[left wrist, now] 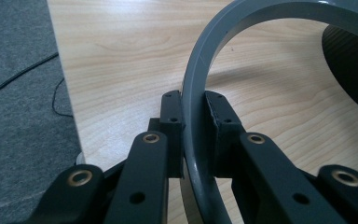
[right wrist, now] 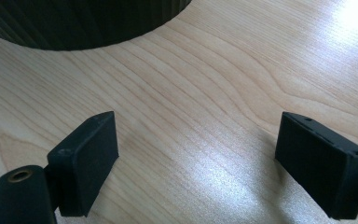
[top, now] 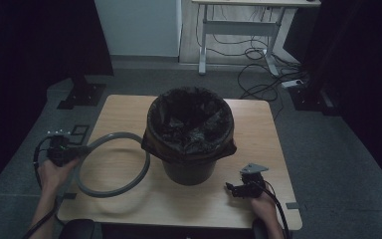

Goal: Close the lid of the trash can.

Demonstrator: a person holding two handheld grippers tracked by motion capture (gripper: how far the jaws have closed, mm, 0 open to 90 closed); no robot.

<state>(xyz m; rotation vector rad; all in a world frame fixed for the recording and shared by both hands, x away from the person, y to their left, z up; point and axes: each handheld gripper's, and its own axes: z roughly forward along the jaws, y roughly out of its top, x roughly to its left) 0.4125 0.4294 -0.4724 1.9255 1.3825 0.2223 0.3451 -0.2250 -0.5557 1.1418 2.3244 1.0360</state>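
A dark bin lined with a black bag stands in the middle of the wooden table. A grey plastic ring lies tilted to its left, its far side against the bin. My left gripper is shut on the ring's left edge at the table's left side. In the left gripper view the ring runs between the pads of the left gripper and curves toward the bin. My right gripper rests low at the front right, open and holding nothing. The right gripper faces the bin's base.
Grey carpet surrounds the small table. A white desk frame and loose cables lie beyond it. Black stand feet sit at the far left, and another base at the far right.
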